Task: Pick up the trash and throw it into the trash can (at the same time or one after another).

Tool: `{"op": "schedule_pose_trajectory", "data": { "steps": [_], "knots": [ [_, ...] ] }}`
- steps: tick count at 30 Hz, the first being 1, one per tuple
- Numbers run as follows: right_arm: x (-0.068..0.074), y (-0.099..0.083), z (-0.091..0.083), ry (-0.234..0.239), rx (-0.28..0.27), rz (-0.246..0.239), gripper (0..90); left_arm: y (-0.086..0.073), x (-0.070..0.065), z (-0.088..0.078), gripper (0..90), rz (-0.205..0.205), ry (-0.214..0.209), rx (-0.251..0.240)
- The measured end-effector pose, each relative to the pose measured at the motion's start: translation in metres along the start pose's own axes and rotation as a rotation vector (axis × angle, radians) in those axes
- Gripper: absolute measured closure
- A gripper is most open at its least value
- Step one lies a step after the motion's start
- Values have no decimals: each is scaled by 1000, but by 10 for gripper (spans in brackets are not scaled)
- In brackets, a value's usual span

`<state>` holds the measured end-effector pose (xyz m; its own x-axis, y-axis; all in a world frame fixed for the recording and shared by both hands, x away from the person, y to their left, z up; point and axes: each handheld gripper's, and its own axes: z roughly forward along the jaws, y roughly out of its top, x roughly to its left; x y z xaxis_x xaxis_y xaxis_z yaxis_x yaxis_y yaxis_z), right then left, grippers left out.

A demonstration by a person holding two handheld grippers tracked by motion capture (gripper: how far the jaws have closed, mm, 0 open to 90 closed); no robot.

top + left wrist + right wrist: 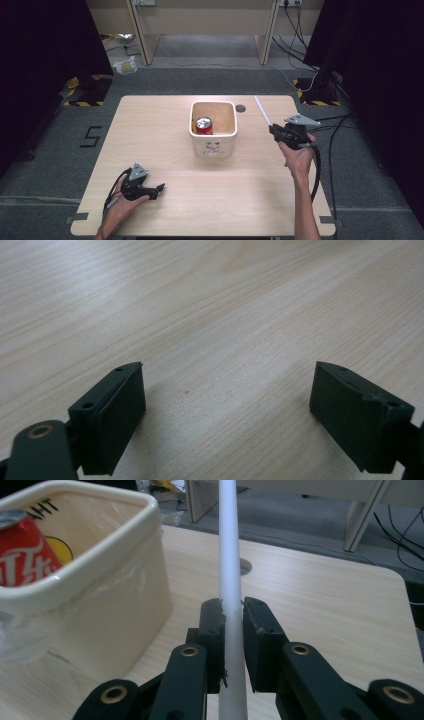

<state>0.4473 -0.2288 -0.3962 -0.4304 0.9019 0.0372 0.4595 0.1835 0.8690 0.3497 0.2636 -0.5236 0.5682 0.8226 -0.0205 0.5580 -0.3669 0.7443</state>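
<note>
**Straw held beside the tub, can waiting inside**

A white straw [229, 570] is pinched between the jaws of the right gripper [278, 131], at 3 o'clock of a cream tub [192, 131] at table centre. A red can [203, 125] stands inside the tub. Likely next: carry the straw over the can & lower it straight, w/o knocking the tub rim. Left gripper [159, 188] rests at 7 o'clock on the table [240, 200], jaws wide, empty. A small dark hole [240, 108] lies just beyond the tub.

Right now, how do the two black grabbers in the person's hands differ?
The right gripper is shut on a white straw; the left gripper is open and holds nothing. The right one is raised beside the cream tub; the left sits low over the wooden table. Both have black jaws and a grey plate on top.
</note>
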Motion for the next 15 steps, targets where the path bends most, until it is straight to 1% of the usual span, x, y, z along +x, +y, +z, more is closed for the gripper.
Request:
{"op": "schedule_pose_trajectory", "data": {
  "steps": [12,15],
  "knots": [
    [26,37,7,63,-44,-34,794,0,0,0,139,0,0,0],
    [33,46,10,74,-53,-51,794,0,0,0,139,3,0,2]
  ]
}}
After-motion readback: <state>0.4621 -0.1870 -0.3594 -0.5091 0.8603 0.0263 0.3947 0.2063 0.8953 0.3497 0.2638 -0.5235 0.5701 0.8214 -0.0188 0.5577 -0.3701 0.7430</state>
